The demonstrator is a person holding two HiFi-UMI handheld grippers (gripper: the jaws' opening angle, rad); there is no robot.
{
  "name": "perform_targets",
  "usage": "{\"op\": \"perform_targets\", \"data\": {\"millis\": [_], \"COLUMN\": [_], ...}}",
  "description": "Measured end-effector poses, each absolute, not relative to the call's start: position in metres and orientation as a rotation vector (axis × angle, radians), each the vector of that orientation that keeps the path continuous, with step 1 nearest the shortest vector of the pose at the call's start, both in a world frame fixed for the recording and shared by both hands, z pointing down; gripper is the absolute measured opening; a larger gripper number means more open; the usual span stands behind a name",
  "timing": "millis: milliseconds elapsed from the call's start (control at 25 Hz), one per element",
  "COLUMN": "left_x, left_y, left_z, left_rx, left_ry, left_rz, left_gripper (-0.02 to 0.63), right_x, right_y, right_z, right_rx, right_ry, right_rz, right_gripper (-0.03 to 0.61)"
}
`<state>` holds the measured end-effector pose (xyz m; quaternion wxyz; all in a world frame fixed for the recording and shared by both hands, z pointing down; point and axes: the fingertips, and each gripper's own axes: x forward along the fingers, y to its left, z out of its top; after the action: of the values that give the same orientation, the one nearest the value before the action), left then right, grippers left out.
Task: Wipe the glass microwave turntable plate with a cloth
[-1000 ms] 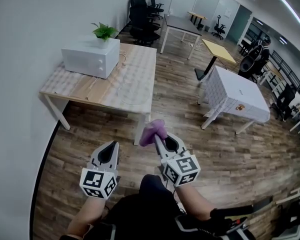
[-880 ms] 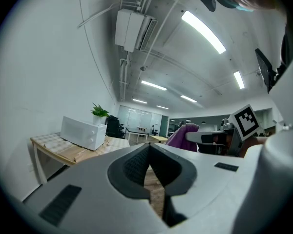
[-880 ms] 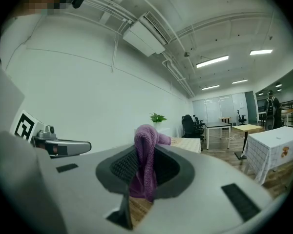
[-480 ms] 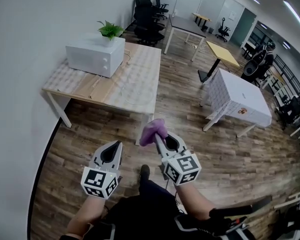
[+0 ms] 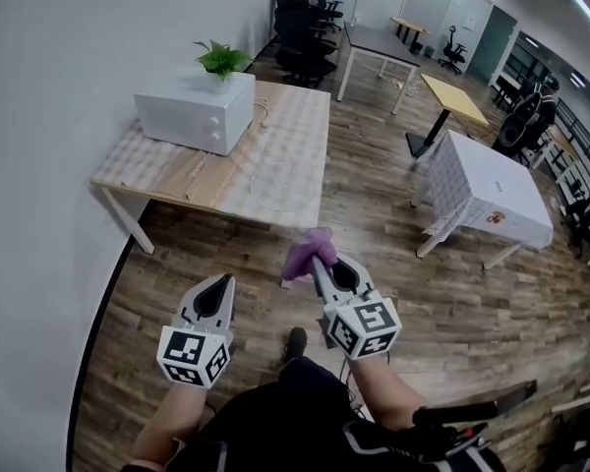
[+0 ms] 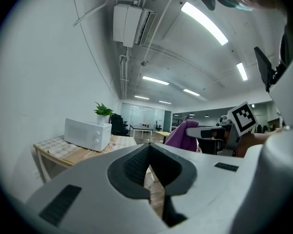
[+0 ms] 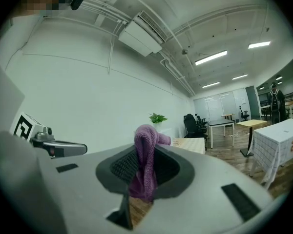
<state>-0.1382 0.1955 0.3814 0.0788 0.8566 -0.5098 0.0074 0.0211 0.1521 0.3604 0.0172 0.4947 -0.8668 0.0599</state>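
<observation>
Stepping nearer the table [image 5: 167,177] — not yet reaching the glass plate [image 5: 275,191] lying by the microwave [image 5: 192,118]. Pinching the purple cloth [image 5: 303,252] in the right gripper [image 5: 318,262]; keeping left gripper [image 5: 222,285] jaws together, empty.

from head height we look steeply down, well back from the table [image 5: 152,180]. cameras on the left gripper [image 5: 226,279] and right gripper [image 5: 317,262] sit close behind their jaws, facing level toward it. all three share the potted plant [image 5: 221,59], probably the microwave [image 5: 195,108].
</observation>
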Motion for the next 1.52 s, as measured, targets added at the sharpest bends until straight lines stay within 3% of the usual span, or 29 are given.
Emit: {"op": "perform_targets", "data": {"millis": [1520], "left_x": [-0.065], "left_y": [-0.075], "left_z": [0.410], "left_rx": [2.508], "left_ry": [-1.578], "left_rz": [0.149], "left_gripper": [0.006], "right_x": [0.089], "right_y": [-0.121], "right_z": [0.404], "right_rx": [1.394], "right_ry": [-2.740], "right_rz": [0.293], "right_gripper": [0.071]}}
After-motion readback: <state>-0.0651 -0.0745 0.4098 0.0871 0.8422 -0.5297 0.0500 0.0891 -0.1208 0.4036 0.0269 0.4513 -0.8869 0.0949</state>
